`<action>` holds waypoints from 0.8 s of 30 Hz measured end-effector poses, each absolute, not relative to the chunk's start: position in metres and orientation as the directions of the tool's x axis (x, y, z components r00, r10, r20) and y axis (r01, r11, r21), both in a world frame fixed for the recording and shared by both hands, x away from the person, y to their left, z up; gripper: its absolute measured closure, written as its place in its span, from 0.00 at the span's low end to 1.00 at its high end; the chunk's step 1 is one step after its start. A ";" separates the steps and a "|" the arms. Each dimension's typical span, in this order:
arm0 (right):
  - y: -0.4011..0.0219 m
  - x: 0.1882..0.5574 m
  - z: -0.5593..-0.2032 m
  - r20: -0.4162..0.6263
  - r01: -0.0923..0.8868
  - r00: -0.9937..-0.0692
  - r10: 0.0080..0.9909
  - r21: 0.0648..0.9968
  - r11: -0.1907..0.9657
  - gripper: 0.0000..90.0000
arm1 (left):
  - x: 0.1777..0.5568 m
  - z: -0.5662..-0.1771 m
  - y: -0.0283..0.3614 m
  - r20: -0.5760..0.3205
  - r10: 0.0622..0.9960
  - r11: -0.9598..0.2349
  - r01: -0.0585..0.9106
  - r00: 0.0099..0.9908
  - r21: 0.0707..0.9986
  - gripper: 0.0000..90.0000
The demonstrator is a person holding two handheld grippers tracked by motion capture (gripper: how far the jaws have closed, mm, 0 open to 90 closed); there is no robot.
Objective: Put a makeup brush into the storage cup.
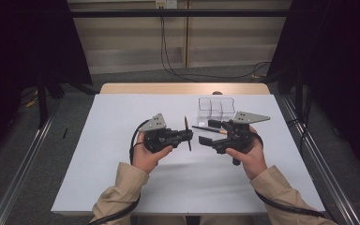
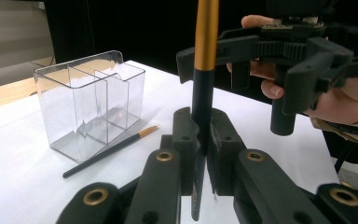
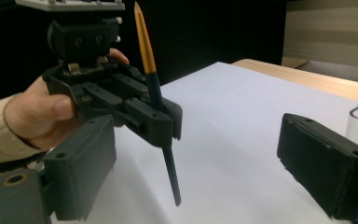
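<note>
My left gripper (image 1: 187, 136) is shut on a thin black brush with a gold end (image 1: 186, 124), held upright across its jaws. In the left gripper view the pads (image 2: 186, 130) pinch the black shaft and the gold part (image 2: 206, 37) rises above them. My right gripper (image 1: 208, 131) stands open just to the right, jaws facing the brush and nothing between them. In the right gripper view its wide-set jaws (image 3: 196, 140) frame the left gripper (image 3: 161, 119) and the tilted brush (image 3: 144, 42). A second brush (image 1: 199, 127) lies on the table.
A clear compartmented organizer (image 1: 215, 107) stands behind the right gripper, with the loose brush (image 2: 109, 151) lying at its foot (image 2: 91, 100). The white tabletop (image 1: 122, 164) ends in a wooden strip (image 1: 183, 88) at the far edge. Cables run on the floor beyond.
</note>
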State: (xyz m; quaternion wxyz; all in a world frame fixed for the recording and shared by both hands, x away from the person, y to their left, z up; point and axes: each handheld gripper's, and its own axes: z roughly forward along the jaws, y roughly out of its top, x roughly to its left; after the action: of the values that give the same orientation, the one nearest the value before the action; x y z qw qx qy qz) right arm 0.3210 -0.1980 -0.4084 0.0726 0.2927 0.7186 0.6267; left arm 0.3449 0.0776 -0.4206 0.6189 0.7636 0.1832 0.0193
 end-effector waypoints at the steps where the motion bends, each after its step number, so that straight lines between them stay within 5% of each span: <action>1: -0.197 0.321 -0.407 0.261 0.326 -0.820 0.510 0.945 0.040 0.17 | 0.345 -0.421 0.077 -0.197 0.302 -0.168 0.256 0.933 0.952 0.92; 18: -0.183 0.327 -0.400 0.225 0.283 -0.857 0.463 0.957 0.058 0.62 | 0.343 -0.423 0.069 -0.201 0.281 -0.185 0.258 0.938 0.948 0.92; 24: -0.177 0.327 -0.399 0.226 0.282 -0.867 0.444 0.957 0.063 0.68 | 0.343 -0.422 0.067 -0.201 0.273 -0.187 0.257 0.941 0.948 0.92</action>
State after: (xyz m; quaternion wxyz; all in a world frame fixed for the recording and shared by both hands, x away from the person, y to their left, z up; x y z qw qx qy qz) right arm 0.3273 -0.1771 -0.3991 0.0636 0.2498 0.7261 0.6374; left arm 0.3432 0.0672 -0.4222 0.6138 0.7705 0.1718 0.0064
